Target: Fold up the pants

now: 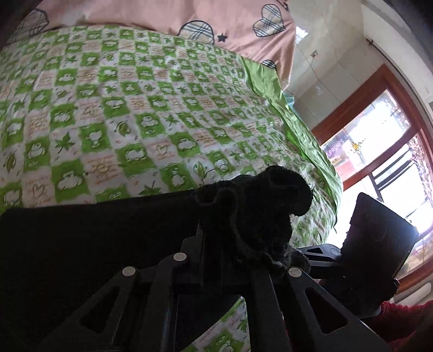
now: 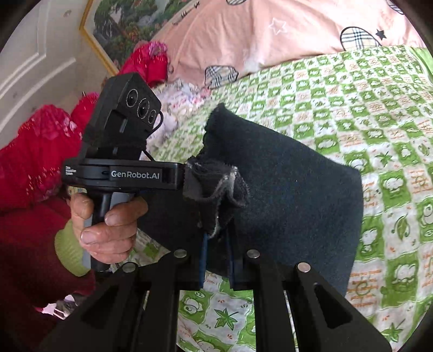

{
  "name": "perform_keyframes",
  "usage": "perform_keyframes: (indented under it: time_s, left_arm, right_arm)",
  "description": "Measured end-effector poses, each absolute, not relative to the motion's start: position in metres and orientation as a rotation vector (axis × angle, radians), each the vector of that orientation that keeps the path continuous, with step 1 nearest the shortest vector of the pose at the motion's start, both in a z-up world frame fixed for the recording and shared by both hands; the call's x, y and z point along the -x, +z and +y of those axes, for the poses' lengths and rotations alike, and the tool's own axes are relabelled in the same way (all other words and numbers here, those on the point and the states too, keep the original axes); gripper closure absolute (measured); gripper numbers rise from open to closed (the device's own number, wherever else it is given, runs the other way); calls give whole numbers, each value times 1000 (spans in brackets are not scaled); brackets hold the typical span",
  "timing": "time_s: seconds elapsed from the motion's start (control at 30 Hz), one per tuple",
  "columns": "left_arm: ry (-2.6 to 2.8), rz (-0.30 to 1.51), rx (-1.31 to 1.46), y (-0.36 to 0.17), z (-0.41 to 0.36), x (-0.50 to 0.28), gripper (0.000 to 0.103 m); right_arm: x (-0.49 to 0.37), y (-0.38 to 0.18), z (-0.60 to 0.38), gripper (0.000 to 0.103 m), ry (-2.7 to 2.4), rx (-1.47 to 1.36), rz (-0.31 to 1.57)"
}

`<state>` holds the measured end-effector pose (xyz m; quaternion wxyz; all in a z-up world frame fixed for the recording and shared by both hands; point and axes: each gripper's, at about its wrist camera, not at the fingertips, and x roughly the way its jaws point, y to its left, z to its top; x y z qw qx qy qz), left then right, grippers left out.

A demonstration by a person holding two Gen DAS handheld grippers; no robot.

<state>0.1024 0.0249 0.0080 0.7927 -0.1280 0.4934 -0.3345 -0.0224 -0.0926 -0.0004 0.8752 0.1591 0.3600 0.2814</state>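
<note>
Dark pants [image 2: 292,195] hang folded above a green checkered bedsheet [image 2: 365,113]. My right gripper [image 2: 216,238] is shut on a bunched edge of the pants. My left gripper [image 2: 186,176] comes in from the left in the right wrist view, held by a hand, and is shut on the same bunched edge. In the left wrist view my left gripper [image 1: 243,224] is shut on a wad of the pants [image 1: 259,200], and the dark cloth stretches away to the left. My right gripper's body [image 1: 379,243] shows at the right there.
A pink quilt with heart patches [image 1: 211,19] lies at the head of the bed. Red clothing [image 2: 38,151] and a framed picture [image 2: 121,24] are at the left. A window [image 1: 379,146] is at the right beyond the bed's edge.
</note>
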Motion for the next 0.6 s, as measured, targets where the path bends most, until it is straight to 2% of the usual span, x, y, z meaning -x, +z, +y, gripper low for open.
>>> perform_keyframes:
  time_s: [0.3, 0.43, 0.6]
  left_arm:
    - [-628, 1079, 375, -14, 49, -90, 98]
    - [-595, 1074, 380, -16, 56, -83, 94]
    - [-554, 1071, 411, -19, 70, -75, 94]
  right_arm:
    - [15, -14, -77, 88, 598, -290, 824]
    - [14, -15, -74, 87, 592, -285, 836]
    - [12, -20, -72, 81, 601, -296, 854]
